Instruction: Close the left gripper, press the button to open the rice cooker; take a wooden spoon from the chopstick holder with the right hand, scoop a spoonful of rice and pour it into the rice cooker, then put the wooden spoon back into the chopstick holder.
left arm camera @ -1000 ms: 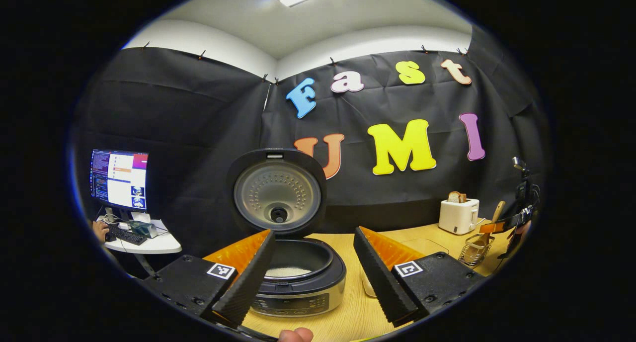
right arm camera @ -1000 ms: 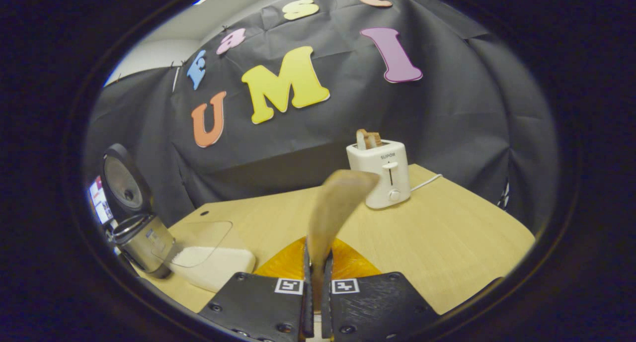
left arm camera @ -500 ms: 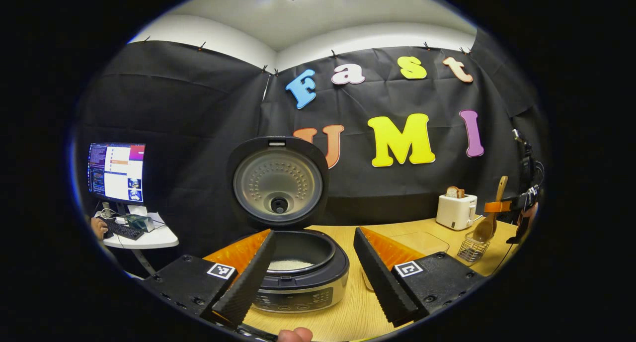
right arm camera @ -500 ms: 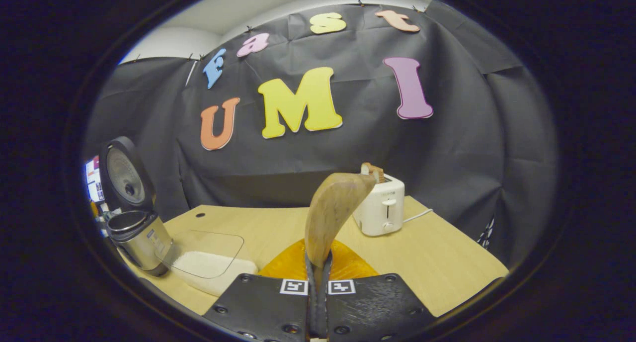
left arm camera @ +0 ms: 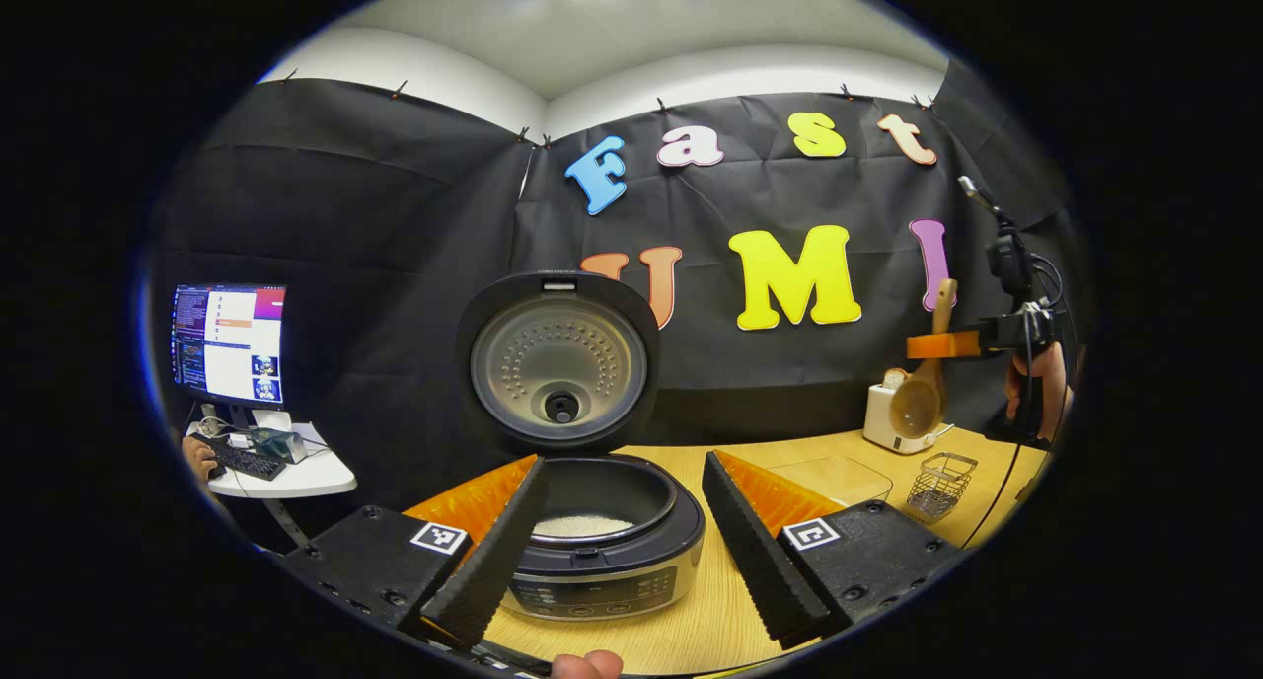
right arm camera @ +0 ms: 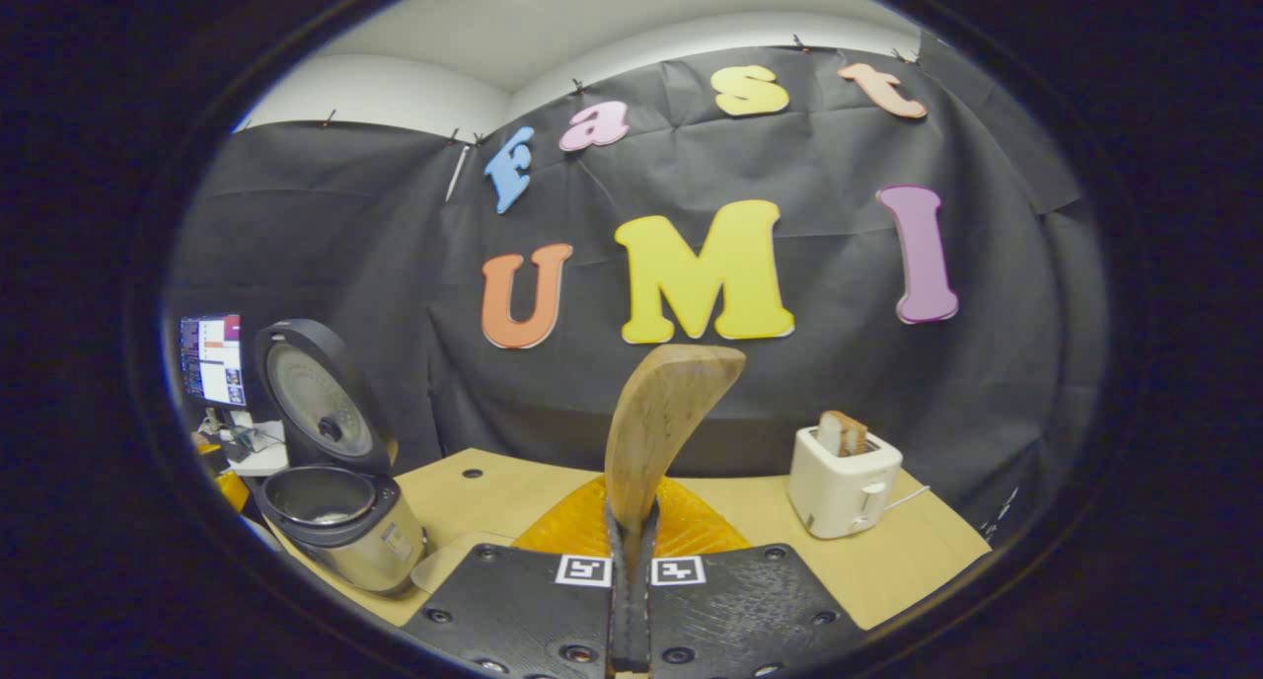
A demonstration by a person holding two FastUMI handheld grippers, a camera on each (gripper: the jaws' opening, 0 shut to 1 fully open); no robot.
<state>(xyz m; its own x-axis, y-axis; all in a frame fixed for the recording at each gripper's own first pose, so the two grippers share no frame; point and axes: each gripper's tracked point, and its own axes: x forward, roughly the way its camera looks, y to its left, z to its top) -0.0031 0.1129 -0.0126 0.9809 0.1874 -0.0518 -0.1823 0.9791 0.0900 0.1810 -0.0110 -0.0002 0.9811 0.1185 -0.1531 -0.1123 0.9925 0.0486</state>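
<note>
The rice cooker [left arm camera: 602, 551] stands open on the wooden table, its lid [left arm camera: 559, 363] upright and some white rice in the pot. My left gripper [left arm camera: 631, 620] is open, and its fingers frame the cooker from just in front. In the right gripper view, my right gripper [right arm camera: 631, 551] is shut on the handle of the wooden spoon [right arm camera: 663, 422]. In the left gripper view, the spoon [left arm camera: 920, 401] hangs bowl down, high above the wire chopstick holder [left arm camera: 937, 482]. From the right gripper the cooker [right arm camera: 340, 521] is at lower left.
A clear container [left arm camera: 829, 477] sits between the cooker and the holder. A white toaster [right arm camera: 844, 482] with bread stands at the back right of the table [right arm camera: 918, 561]. A monitor [left arm camera: 229, 345] and a keyboard are on a small side table at far left.
My right gripper has lifted the wooden spoon up out of the chopstick holder and well above the table. My left gripper has stayed open and almost still in front of the cooker.
</note>
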